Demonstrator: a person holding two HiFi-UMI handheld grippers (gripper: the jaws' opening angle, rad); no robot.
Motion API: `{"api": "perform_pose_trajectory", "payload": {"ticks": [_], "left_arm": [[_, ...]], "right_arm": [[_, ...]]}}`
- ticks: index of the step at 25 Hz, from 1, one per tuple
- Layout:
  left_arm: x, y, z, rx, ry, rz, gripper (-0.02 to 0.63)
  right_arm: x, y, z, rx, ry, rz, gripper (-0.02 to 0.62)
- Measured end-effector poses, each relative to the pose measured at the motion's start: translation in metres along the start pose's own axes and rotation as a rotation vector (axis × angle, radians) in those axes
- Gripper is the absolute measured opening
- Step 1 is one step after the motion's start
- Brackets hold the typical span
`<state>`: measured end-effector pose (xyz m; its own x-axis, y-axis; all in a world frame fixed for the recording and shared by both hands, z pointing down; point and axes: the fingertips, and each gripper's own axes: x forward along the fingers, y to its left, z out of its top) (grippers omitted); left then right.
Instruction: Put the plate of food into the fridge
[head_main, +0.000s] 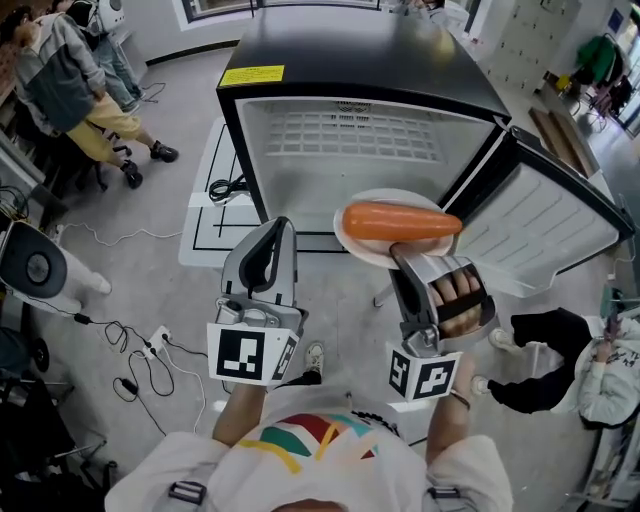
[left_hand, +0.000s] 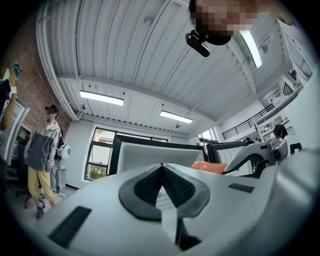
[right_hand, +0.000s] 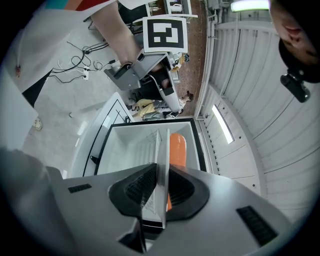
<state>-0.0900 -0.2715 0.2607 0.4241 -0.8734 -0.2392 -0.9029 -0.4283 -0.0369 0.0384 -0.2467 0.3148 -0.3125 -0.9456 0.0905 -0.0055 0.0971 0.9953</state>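
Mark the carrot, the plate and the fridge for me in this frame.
carrot (head_main: 400, 222), head view, middle of its body.
plate (head_main: 395, 195), head view, bare far rim.
fridge (head_main: 340, 150), head view, pale inside wall.

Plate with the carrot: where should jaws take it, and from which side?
At the bare near rim, from the person's side, one jaw above and one below: the plate is thin and flat, and the carrot fills its middle. The right gripper is clamped there.
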Motion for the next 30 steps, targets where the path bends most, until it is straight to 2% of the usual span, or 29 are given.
{"api": "perform_pose_trajectory", "payload": {"ticks": [8, 17, 30], "left_arm": [[0.04, 0.039, -0.01, -0.017, -0.001, -0.024, 0.006], [0.059, 0.044, -0.02, -0.036, 0.011, -0.032, 0.006], [0.08, 0.044, -0.002, 0.031, -0.014, 0.061, 0.006]], "right_arm": [[0.054, -0.011, 0.006, -0.003, 0.008, -0.003, 0.048], [0.07, -0.008, -0.002, -0.001, 0.018, 0.019, 0.048], [0.088, -0.026, -0.019, 0.015, -0.078, -0.045, 0.048]]}}
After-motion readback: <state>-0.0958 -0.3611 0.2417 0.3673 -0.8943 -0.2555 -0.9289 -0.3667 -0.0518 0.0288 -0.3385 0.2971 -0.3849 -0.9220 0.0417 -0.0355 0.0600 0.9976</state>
